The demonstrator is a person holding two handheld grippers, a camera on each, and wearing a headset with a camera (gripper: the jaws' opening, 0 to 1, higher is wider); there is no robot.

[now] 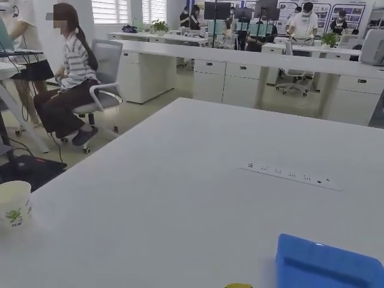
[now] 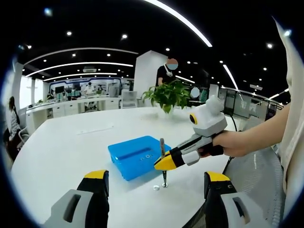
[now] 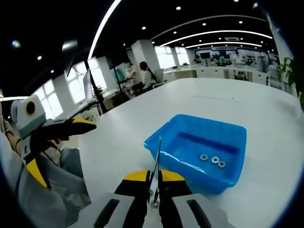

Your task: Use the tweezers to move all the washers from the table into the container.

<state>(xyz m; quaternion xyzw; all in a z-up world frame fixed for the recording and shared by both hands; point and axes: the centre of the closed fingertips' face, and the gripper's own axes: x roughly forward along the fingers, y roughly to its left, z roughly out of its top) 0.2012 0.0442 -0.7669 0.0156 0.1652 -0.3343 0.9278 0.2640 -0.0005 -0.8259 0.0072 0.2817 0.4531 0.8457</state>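
Right gripper view: the right gripper (image 3: 155, 178) has its jaws pinched shut on the tweezers (image 3: 157, 156), which stick out ahead of it. At 2 o'clock from their tip sits the blue container (image 3: 167, 135). Three washers (image 3: 214, 159) lie in a short row on its floor, so that much of the job looks done.

In the left gripper view, the tweezers point down at the table (image 2: 71, 152). A loose washer (image 2: 156, 188) lies on the tabletop just beside their tip, at 9 o'clock from it. The container is near, at 10 o'clock from that washer. This one is not yet lifted, and it seems to be the next pick. Whether more lie on the table cannot be told, as the head view looks across the room and catches just a corner of the container at 5 o'clock.

The left gripper (image 2: 156, 176) hangs wide open and holds nothing.
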